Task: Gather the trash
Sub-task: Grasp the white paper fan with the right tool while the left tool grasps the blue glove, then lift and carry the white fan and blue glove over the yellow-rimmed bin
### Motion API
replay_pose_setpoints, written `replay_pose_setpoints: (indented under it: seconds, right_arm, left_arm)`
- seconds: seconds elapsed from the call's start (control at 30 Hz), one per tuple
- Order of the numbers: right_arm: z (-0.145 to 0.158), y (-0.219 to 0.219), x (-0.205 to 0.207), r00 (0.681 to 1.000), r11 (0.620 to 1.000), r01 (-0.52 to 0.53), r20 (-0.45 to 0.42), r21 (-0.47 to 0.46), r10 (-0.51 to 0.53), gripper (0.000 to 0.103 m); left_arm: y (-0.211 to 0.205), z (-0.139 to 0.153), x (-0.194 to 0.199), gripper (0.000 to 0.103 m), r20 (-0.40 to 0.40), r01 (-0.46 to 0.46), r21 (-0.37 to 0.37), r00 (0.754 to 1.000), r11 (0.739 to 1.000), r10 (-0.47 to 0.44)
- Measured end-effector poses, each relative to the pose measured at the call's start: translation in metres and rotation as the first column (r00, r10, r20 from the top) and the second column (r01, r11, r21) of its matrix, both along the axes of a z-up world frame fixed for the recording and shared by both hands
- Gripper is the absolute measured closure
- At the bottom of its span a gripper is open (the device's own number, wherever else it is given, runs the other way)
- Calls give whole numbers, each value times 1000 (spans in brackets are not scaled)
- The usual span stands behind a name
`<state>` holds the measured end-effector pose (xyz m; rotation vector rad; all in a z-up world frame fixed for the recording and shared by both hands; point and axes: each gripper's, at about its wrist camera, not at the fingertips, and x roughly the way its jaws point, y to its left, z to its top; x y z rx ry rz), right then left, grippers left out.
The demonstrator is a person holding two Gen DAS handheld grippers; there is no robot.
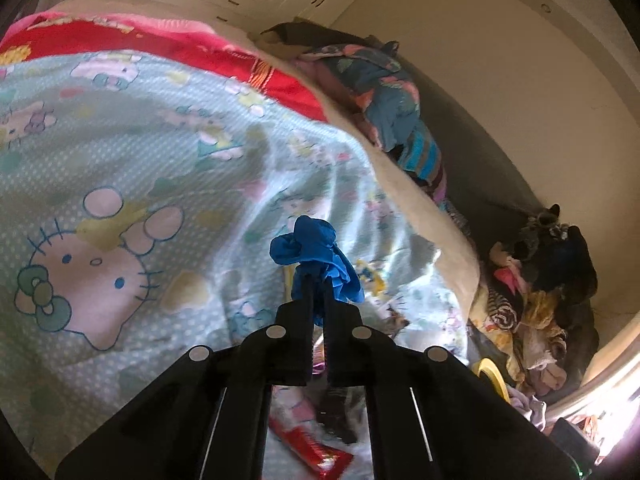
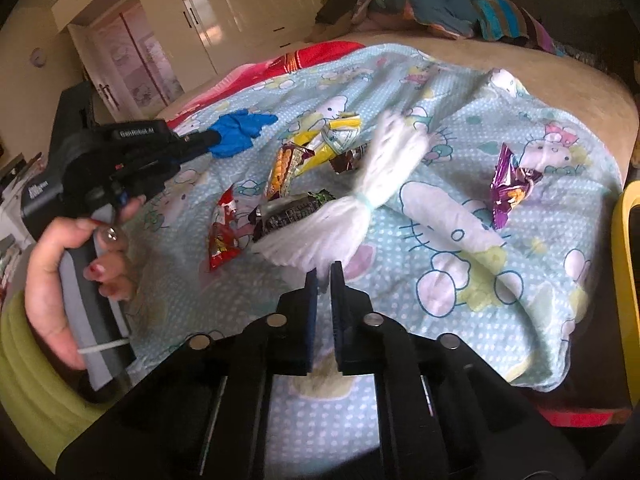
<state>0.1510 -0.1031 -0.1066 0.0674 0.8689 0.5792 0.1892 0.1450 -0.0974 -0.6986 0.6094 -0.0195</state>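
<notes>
My left gripper [image 1: 316, 276] is shut on a crumpled blue glove [image 1: 316, 248] and holds it above the Hello Kitty bedsheet [image 1: 120, 140]. In the right wrist view the left gripper [image 2: 208, 138] shows at the left, held in a hand, with the blue glove [image 2: 240, 130] at its tip. My right gripper [image 2: 324, 270] is shut on the edge of a white crinkled wrapper [image 2: 348, 208] tied in the middle, lifted over the sheet. Snack wrappers lie on the sheet: a red one [image 2: 222, 236], an orange one [image 2: 284, 168], a yellow one [image 2: 332, 136], a dark one [image 2: 292, 210], a purple one [image 2: 510, 184].
A yellow bin rim [image 2: 628, 280] stands at the right edge of the bed; it also shows in the left wrist view [image 1: 490, 376]. Piled clothes [image 1: 540, 280] lie beside the bed and a blanket heap [image 2: 424, 0] at its far end. Wardrobes [image 2: 224, 12] line the wall.
</notes>
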Motion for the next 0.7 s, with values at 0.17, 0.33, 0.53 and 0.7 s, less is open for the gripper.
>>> replay_pose_setpoints:
  seconds: [0.17,0.33,0.53,0.7]
  right_arm:
    - [3,-2,-3,1000,1000,-11,12,2,11,100]
    - [9,-9,-7,999,1000,-1,39,25,0,101]
    - [18,-23,-8,997,999,31,67,27,-32,101]
    - [30,-36,-10,992,998,58,106,37,-62,101]
  left_arm:
    - [-10,14,-2,99,25,26,15,999,1000,-26]
    - [-17,23,-4,99,38,44,14,998,999,-44]
    - [-29,38,-8,99,69,72,44,995,996,-75]
    - [-40,47,-12,99,84,94,64,992,994,-99]
